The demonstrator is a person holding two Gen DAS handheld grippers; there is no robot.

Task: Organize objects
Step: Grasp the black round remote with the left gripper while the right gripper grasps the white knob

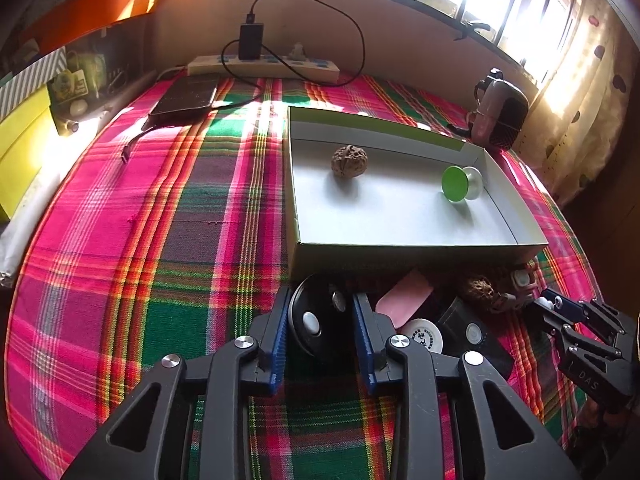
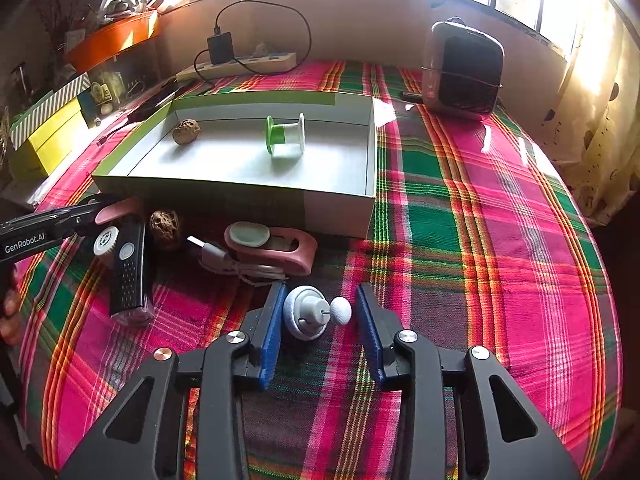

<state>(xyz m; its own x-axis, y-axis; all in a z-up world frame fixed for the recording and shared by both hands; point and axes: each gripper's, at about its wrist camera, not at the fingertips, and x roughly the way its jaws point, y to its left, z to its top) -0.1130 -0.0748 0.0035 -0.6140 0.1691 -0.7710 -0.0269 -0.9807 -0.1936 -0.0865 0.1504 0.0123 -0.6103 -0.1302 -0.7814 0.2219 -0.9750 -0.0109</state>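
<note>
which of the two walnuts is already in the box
The walnut lying on the white floor of the box, near its far left corner. The other walnut sits outside on the plaid cloth, against the box's front wall.

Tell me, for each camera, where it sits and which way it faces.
Left wrist: sits on the left claw, facing the box and window; its blue fingers flank a black disc; the right claw shows at right.
Right wrist: sits on the right claw, facing the same way over a small white knobbed piece; the left claw enters at left.
Shared: box, walnut, green spool.
</note>
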